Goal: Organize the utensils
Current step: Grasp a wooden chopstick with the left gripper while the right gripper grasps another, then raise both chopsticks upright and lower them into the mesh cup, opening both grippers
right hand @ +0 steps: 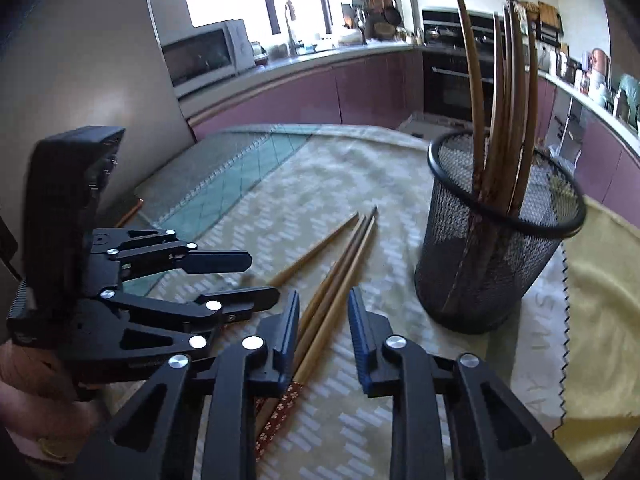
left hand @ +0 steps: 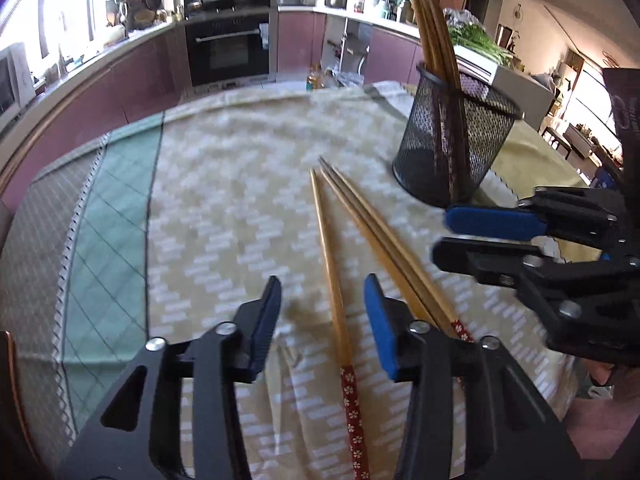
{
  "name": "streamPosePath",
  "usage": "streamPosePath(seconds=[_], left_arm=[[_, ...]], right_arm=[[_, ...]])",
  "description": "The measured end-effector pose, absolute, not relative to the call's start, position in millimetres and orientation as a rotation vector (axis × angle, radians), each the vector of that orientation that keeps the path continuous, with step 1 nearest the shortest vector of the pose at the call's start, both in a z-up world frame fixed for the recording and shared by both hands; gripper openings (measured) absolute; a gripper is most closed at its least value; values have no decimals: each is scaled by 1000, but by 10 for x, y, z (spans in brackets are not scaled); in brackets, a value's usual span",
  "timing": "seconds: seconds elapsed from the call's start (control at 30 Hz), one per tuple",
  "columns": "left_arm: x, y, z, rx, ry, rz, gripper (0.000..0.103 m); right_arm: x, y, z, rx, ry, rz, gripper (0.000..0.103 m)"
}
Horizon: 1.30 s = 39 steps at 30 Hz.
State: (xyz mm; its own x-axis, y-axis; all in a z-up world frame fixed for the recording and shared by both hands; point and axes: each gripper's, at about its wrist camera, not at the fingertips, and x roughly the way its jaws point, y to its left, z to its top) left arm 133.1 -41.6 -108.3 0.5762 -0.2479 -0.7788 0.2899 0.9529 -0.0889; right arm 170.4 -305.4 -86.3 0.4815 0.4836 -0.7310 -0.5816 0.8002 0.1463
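The surface (left hand: pixel 224 184) is covered with a yellow patterned cloth edged by a green checked band. Three loose chopsticks (left hand: pixel 332 264) lie on it, wooden with red flowered handle ends: one lies alone, and a pair (right hand: pixel 340 280) lies side by side just beside it, tips pointing away from the cameras. A black mesh holder (right hand: pixel 496 256) stands upright near the tips, on the right in both views, apart from the loose sticks; several more chopsticks (right hand: pixel 508 92) stand in it, leaning against its rim. The left claw (left hand: pixel 322 312) hangs over the single chopstick, fingers spread to either side of it, pads clear of the wood. The right claw (right hand: pixel 323 320) hangs over the pair, which passes between its blue-padded fingers (right hand: pixel 360 340); one stick runs close along the left pad, but the pads are not pressed onto the wood. Neither claw grips anything. A kitchen counter with an oven (left hand: pixel 228 44) runs behind the surface.
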Motion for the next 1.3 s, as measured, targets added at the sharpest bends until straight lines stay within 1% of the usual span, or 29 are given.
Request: streamPosePath(seconds=[0.1,0.17,0.33,0.57,0.67,0.7,0.73,0.77,0.93,1.07,1.3], left_arm=[[1319,-449,-1112,57,901,-316,36],[1332,-448,-1109,46,906,-329,29],[1380,-466,-1110,46,914,-321,20],[1499,-518,-1107,57,922,-330,21],[1579,-550,-1102,50,926,-327,21],[1586,-558,-1104,51,927,-323,19],[1597,-564,-1105,52,927,-314,11],[1602,-557,-1110,48,926,-310,9],[1558,-452,-1082,-25,921,-301,7],[1467,-362,-951,-70,891,-330,7],[1301,-342,-445,-115,772,-425,7]], right_arm=[[1764,-3060,-962,-112,888,632,17],[1786,-3062,-1015,-105,910,628,15],[1817,-3031,-1026,-121,917,612,15],[1885,-2908,-1045,-170,934,592,15],[1937,-2916,-1051,-137,933,584,12],[1942,-2927,-1050,-126,933,582,12],[1954,-2926,-1053,-119,933,582,11],[1955,-2946,-1054,-111,933,582,9],[1939,-3063,-1010,-65,923,584,6],[1863,-3171,-851,-41,878,613,6],[1708,-3355,-448,-4,761,651,6]])
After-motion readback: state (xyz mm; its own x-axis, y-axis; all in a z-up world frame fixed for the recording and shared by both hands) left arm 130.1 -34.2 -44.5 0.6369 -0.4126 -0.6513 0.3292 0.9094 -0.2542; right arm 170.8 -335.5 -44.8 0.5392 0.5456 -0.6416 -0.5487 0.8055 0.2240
